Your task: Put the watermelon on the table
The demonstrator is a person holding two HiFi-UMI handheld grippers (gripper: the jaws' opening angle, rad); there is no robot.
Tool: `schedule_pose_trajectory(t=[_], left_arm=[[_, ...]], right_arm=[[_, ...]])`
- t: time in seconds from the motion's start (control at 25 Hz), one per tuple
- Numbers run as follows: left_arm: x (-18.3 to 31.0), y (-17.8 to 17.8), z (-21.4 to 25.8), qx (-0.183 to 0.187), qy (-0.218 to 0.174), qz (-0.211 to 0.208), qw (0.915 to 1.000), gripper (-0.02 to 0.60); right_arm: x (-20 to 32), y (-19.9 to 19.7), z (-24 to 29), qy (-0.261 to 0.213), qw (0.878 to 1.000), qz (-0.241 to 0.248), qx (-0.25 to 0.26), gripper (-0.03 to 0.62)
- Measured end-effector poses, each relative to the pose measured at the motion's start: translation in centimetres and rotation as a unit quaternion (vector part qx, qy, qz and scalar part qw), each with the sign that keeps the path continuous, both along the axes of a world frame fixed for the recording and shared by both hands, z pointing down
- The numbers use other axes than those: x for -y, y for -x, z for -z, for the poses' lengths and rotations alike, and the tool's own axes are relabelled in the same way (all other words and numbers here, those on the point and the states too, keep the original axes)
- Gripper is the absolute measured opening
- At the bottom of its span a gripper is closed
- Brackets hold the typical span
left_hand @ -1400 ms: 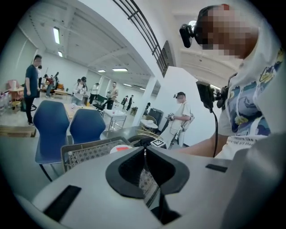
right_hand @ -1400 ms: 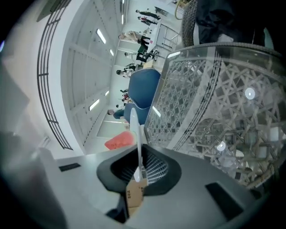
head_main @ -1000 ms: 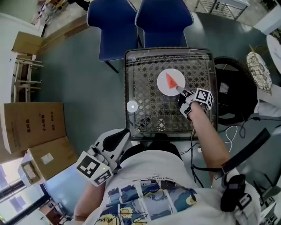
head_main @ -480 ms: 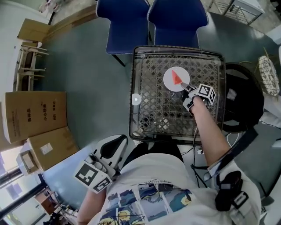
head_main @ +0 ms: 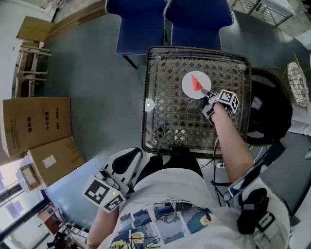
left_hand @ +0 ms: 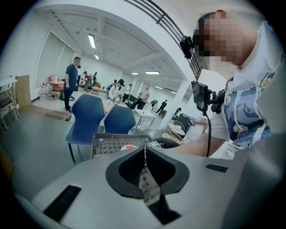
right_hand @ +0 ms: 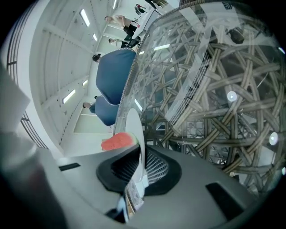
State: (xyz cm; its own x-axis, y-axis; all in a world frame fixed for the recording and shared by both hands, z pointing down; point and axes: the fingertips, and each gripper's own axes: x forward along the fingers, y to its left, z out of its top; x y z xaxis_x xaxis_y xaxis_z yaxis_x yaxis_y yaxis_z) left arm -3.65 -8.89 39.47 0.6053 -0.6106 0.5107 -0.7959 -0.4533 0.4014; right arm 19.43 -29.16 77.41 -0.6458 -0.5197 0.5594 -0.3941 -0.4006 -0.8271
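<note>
A red watermelon slice (head_main: 196, 83) lies on a small white plate (head_main: 187, 89) above the middle of the glass-topped wicker table (head_main: 167, 129). My right gripper (head_main: 207, 94) is shut on the plate's near rim. In the right gripper view the plate (right_hand: 134, 127) stands edge-on between the jaws of the right gripper (right_hand: 138, 167), with the slice (right_hand: 117, 141) on its far side and the tabletop (right_hand: 214, 85) close beside it. I cannot tell whether the plate touches the glass. My left gripper (head_main: 132, 155) hangs shut and empty by the person's waist; the left gripper (left_hand: 144, 154) faces the table (left_hand: 107, 144).
Two blue chairs (head_main: 138, 19) (head_main: 197, 14) stand behind the table. A small white disc (head_main: 149, 104) sits at the table's left edge. A black round object (head_main: 269, 109) and cables lie to the right, and cardboard boxes (head_main: 36, 124) to the left.
My right gripper has come down closer to the tabletop with the plate and watermelon still in its grip. The left gripper has barely shifted.
</note>
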Motion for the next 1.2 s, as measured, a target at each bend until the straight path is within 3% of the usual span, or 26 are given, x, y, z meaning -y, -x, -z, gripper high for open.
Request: schedule_pose_trajectory(t=[0.6,1.2], left_arm=[[0.98,-0.04,-0.39,-0.008,0.003,0.000,1.0000,0.018],[0.29,0.34,-0.45,-0.003,-0.001,0.002,1.0000,0.018]], right_arm=[[0.35,-0.18,-0.23,0.010,0.995,0.032,-0.095,0.051],[-0.10,-0.28,0.01,0.030,0.971,0.089,-0.221,0.117]])
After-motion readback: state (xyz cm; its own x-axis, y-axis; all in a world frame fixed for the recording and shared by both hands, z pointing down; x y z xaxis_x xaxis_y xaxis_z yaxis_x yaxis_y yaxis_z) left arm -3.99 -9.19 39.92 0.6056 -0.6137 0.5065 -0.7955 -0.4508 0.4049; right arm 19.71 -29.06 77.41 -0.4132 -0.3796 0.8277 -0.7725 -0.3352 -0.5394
